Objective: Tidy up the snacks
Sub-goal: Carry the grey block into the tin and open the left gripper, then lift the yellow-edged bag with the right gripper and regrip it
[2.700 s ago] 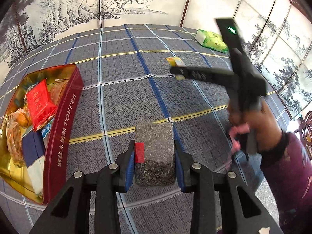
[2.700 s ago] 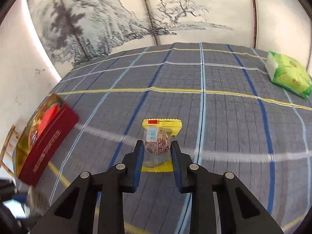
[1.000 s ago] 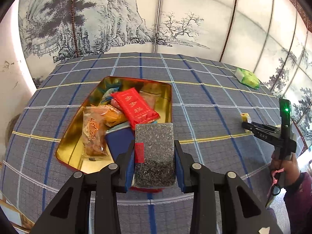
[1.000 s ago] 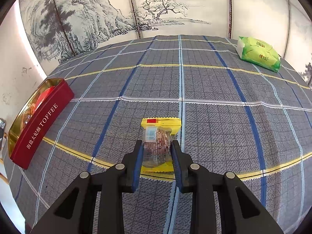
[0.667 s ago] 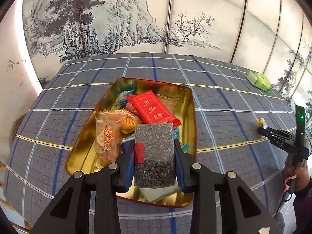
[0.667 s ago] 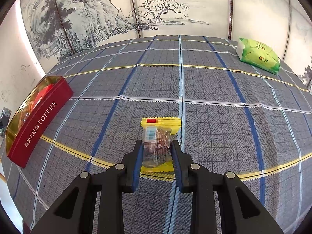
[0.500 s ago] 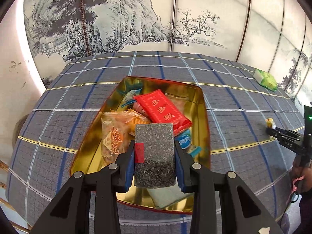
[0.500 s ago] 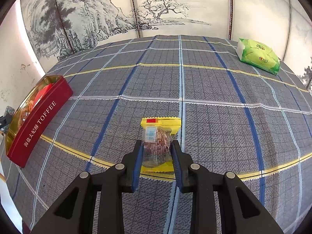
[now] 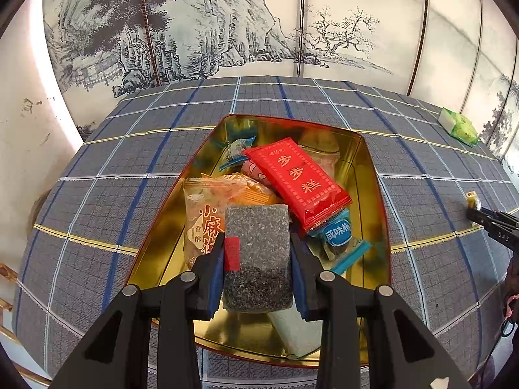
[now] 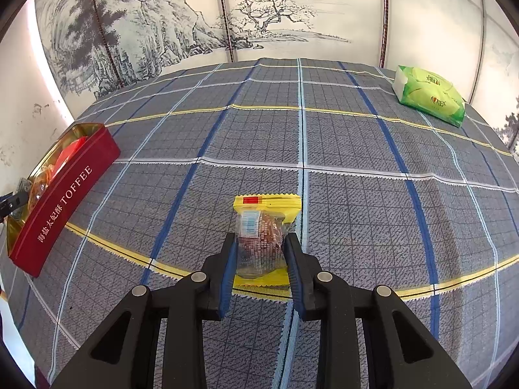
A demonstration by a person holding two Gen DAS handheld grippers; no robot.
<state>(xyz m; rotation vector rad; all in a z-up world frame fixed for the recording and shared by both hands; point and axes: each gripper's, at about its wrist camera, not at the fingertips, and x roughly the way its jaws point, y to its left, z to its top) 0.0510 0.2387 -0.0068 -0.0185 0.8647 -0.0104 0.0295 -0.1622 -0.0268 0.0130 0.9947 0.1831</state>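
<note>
A toffee tin (image 9: 369, 175), red outside and gold inside, sits open on a table covered by a blue-grey plaid cloth (image 9: 107, 194), near the cloth's left end as the right wrist view shows it. Inside the tin lie an orange pastry packet (image 9: 207, 207) on the left, a red wrapped cake (image 9: 298, 175) across the middle, a blue-ended candy (image 9: 340, 236) at the right and a small blue-tipped sweet (image 9: 236, 152) toward the far wall. The left gripper (image 9: 258, 262) hangs above the tin's near half, its blue-padded jaws clamped on a dark speckled snack block (image 9: 258, 253) that carries a small red label on its left edge; the block is clear of the packets below it. Toward the right, over the bare middle of the cloth, the right gripper (image 10: 259, 256) pinches a yellow-edged clear snack packet (image 10: 262, 236) with a brown sweet inside, the jaws narrow and pressing on both sides of the wrapper. The packet is held well apart from the tin (image 10: 61, 201), which lies far off to the gripper's left. At the far right corner of the cloth rests a green tissue pack (image 10: 428, 97). A folding screen painted with ink mountains and pines (image 10: 259, 19) stands behind the table.
</note>
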